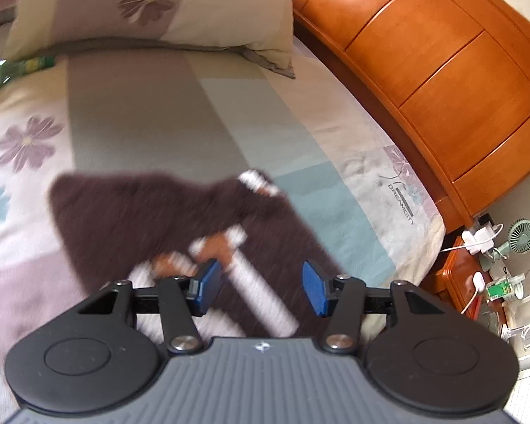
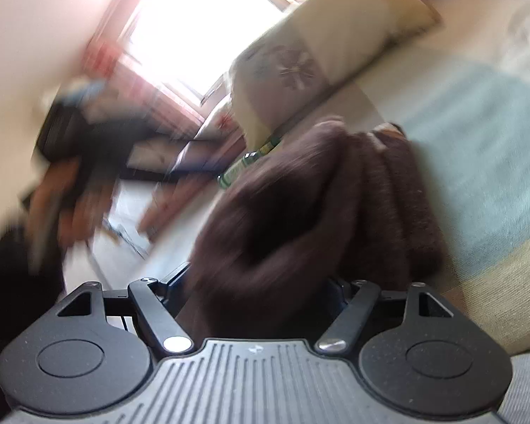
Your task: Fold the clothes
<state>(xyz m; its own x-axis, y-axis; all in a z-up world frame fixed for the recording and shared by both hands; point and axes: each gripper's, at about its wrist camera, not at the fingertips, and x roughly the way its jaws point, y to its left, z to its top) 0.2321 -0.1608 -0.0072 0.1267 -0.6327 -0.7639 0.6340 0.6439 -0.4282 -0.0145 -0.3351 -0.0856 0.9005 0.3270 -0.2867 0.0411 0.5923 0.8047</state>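
A dark brown knitted sweater (image 1: pixel 141 212) with white and orange stripes lies crumpled on the bed. My left gripper (image 1: pixel 261 286) hovers just over its striped near part, open, and nothing sits between its blue pads (image 1: pixel 208 286). In the right wrist view the same sweater (image 2: pixel 300 205) is bunched up in a heap right against my right gripper (image 2: pixel 258 282). The fabric covers the fingertips, but the linkage arms stand spread wide. Both views are blurred by motion.
The bed sheet (image 1: pixel 130 113) has grey, teal and floral patches, with a flowered pillow (image 1: pixel 152 3) at the head. An orange wooden headboard (image 1: pixel 424 63) runs along the right. A nightstand (image 1: pixel 477 275) holds chargers and a small fan (image 1: pixel 521 235). A person's hand (image 2: pixel 63 183) appears blurred at left.
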